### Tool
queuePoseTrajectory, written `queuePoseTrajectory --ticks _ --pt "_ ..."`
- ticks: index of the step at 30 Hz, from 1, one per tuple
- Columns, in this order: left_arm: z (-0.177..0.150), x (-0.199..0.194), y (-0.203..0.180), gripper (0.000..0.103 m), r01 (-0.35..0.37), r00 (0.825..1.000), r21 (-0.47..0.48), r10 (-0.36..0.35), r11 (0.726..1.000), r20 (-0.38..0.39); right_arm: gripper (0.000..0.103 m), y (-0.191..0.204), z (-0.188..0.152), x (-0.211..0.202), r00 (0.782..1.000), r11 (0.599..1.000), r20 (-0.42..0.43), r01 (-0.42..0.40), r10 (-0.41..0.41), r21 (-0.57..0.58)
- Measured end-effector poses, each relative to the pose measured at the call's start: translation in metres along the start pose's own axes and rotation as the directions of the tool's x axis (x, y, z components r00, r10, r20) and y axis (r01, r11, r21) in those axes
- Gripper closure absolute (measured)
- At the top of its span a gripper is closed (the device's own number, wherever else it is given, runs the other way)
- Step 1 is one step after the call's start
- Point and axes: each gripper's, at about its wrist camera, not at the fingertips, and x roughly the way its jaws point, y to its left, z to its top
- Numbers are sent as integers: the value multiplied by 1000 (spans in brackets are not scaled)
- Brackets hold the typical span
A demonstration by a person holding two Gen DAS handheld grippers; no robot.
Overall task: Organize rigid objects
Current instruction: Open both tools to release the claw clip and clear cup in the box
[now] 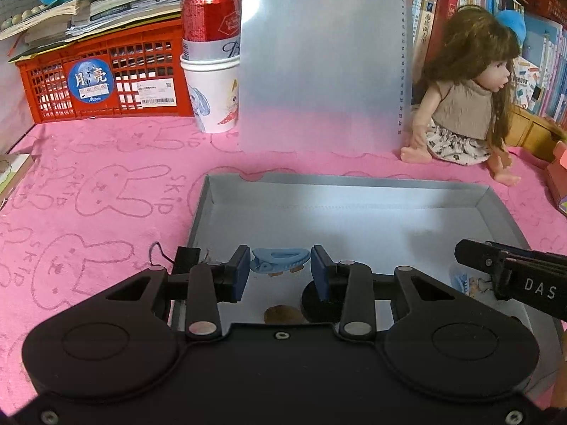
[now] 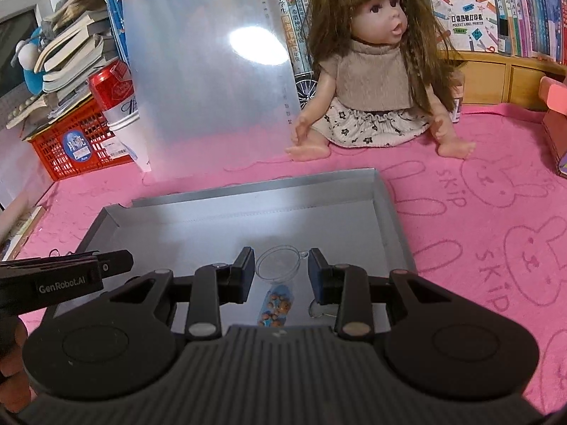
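Note:
My left gripper [image 1: 280, 265] is shut on a blue hair clip [image 1: 280, 259], pads on its two ends, low over the near part of a shallow silver tray [image 1: 340, 181]. My right gripper [image 2: 280, 265] is shut on a small clear cup [image 2: 278, 265] near its rim. The cup's printed body hangs below the fingers over the tray [image 2: 248, 191]. In the left wrist view the right gripper [image 1: 464, 252] comes in from the right with the cup [image 1: 464, 281] under it. The left gripper [image 2: 120, 260] shows at the left edge of the right wrist view.
The tray lies on a pink rabbit-print towel [image 1: 106, 194]. Behind it stand a translucent plastic board [image 1: 319, 63], a doll [image 2: 372, 71], a red can [image 1: 211, 14] in a paper cup [image 1: 212, 95], and an orange crate [image 1: 99, 78] under books. A pink box [image 2: 556, 124] sits far right.

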Motion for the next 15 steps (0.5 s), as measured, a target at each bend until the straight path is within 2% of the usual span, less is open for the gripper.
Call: queuePoseTrajectory --ticks 15 --pt "-5 9 -6 67 -2 1000 16 3 1000 -11 65 -4 -2 6 1000 1000 -13 8 -8 1"
